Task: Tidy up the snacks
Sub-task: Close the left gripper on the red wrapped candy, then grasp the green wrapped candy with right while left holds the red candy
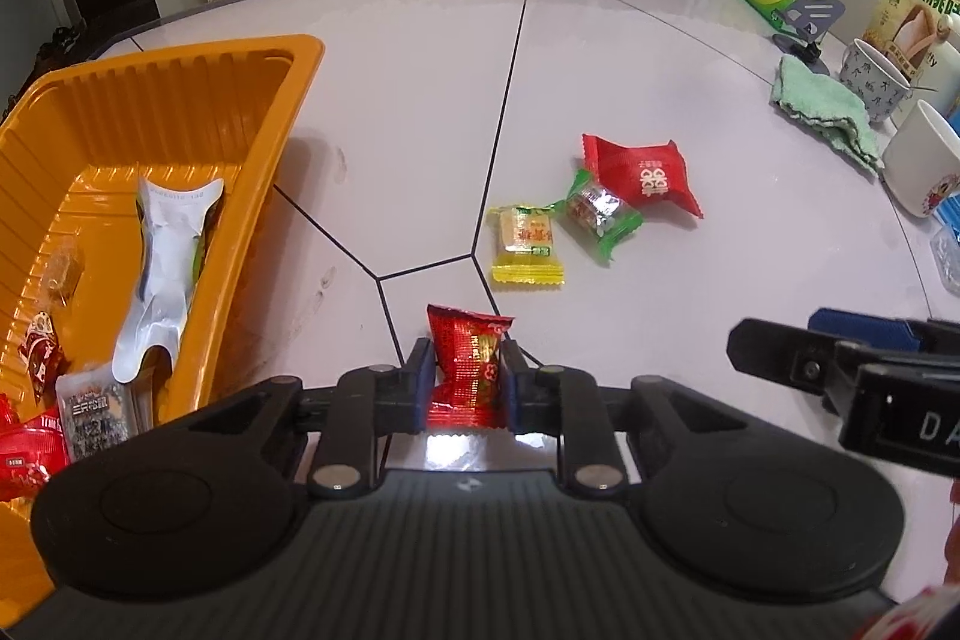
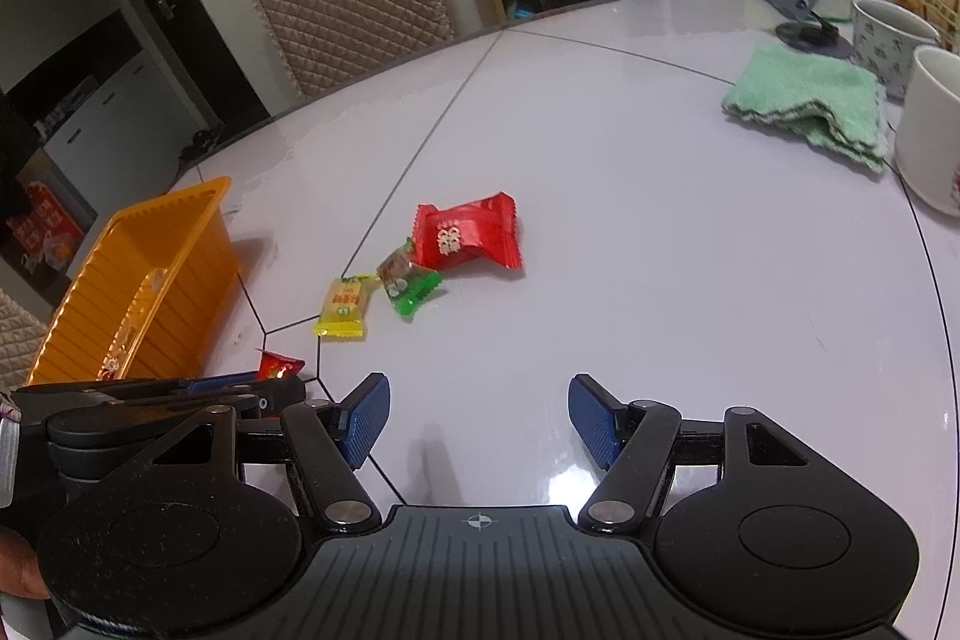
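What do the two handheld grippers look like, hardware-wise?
Both match: the left gripper and right gripper have matte black bodies with ribbed tops, two round black discs, silver pivot pins on black linkage arms, and blue textured pads. A small crosshair mark sits at the body's centre. The right one's side carries white letters "DA". No cables visible.

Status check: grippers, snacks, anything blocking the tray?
Left gripper shut on a red candy. Right gripper open, empty. Three snacks loose on the table. Path to the orange tray looks clear.
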{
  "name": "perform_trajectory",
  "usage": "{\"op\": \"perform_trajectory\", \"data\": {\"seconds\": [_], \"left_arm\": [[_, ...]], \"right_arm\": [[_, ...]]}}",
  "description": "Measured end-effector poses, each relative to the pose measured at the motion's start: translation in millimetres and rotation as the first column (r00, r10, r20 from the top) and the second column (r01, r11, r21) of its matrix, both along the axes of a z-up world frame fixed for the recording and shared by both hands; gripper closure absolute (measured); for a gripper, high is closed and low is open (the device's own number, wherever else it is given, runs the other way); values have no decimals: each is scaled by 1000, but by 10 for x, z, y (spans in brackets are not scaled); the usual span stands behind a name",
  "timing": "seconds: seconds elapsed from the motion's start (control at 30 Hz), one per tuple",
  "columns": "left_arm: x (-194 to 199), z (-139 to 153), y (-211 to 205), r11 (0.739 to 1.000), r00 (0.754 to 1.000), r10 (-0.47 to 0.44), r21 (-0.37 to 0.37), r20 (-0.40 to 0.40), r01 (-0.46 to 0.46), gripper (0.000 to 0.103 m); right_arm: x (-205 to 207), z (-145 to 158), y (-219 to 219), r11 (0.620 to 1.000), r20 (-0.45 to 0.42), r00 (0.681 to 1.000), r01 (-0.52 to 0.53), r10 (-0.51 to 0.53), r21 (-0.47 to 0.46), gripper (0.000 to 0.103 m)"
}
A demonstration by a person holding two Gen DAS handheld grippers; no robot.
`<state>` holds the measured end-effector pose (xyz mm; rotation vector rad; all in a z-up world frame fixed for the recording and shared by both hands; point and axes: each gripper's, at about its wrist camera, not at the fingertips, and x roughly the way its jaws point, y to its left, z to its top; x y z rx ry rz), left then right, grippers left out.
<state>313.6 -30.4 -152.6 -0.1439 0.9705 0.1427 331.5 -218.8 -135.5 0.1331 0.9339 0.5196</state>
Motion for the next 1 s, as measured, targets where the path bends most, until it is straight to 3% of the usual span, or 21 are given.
{"op": "perform_trajectory", "data": {"seconds": [0.3, 0.37, 0.43, 0.6, 0.7, 1.0], "left_arm": [[-8, 125, 60, 1000, 999, 4, 3, 33, -5, 84], [7, 161, 77, 1000, 999, 4, 6, 34, -4, 84], [40, 182, 94, 1000, 1000, 5, 7, 26, -6, 84], [96, 179, 124, 1000, 1000, 3, 13, 19, -3, 84], [127, 178, 138, 1000, 1000, 6, 10, 20, -7, 84], [173, 175, 189, 1000, 1000, 11, 1, 23, -11, 84]], "right_arm": [[138, 46, 225, 994, 89, 990, -109, 111, -23, 37], [185, 53, 300, 990, 106, 984, -138, 140, -24, 42], [245, 46, 392, 985, 108, 979, -171, 174, -37, 57], [369, 47, 563, 977, 140, 968, -203, 210, -60, 61], [434, 18, 667, 969, 147, 959, -234, 243, -75, 71], [514, -201, 949, 934, 174, 927, -297, 331, -197, 74]]}}
